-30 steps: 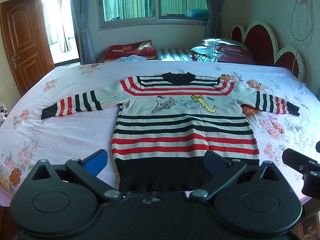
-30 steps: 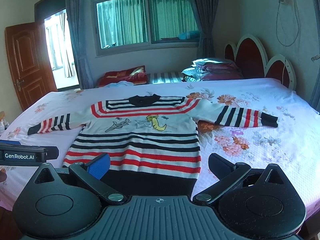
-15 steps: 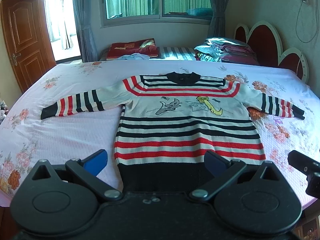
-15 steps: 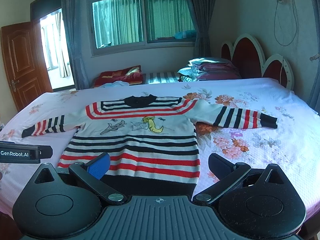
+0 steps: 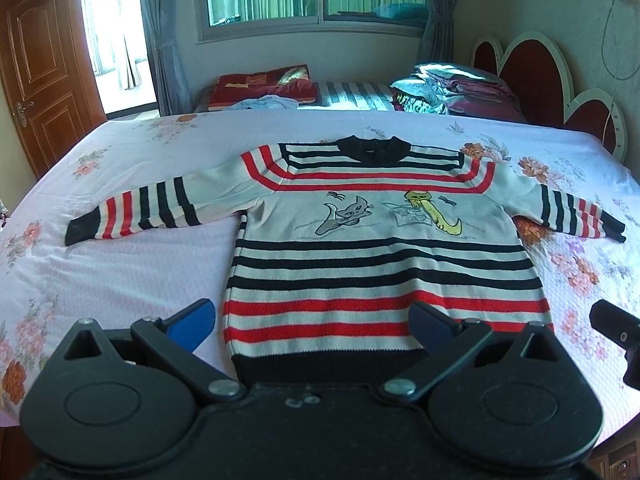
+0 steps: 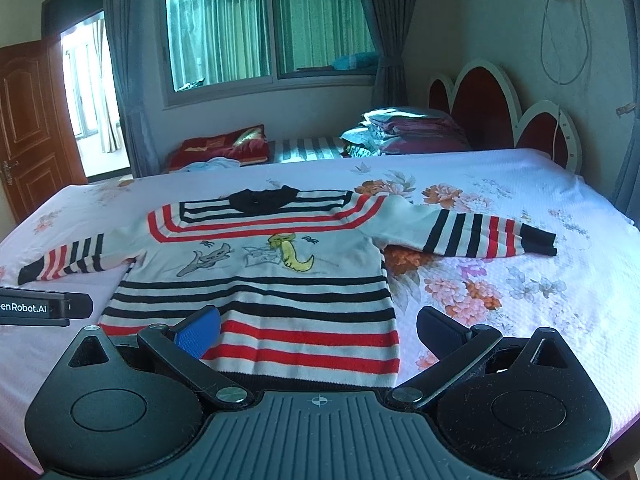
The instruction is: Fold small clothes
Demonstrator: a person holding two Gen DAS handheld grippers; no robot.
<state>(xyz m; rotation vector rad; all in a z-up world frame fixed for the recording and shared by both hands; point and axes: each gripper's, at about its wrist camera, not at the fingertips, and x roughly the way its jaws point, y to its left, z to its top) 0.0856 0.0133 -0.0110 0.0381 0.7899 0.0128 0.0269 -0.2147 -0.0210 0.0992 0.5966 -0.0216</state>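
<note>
A small striped sweater [image 5: 380,248] in white, red and black, with a cat and a yellow snake on the chest, lies flat and face up on the bed, both sleeves spread out. It also shows in the right wrist view [image 6: 256,280]. My left gripper [image 5: 312,322] is open and empty, above the sweater's black hem near its left corner. My right gripper [image 6: 320,328] is open and empty, above the hem's right corner. The hem is partly hidden behind both gripper bodies.
The bed's floral pink sheet [image 5: 100,280] spreads around the sweater. A red headboard [image 5: 532,76] and stacked bedding [image 5: 448,88] are at the far right. A second bed with a red pillow [image 5: 264,84] is under the window. A wooden door [image 5: 36,80] is on the left.
Both grippers have moved forward over the bed toward the sweater's hem. Their jaws stay open. The sweater has not moved.
</note>
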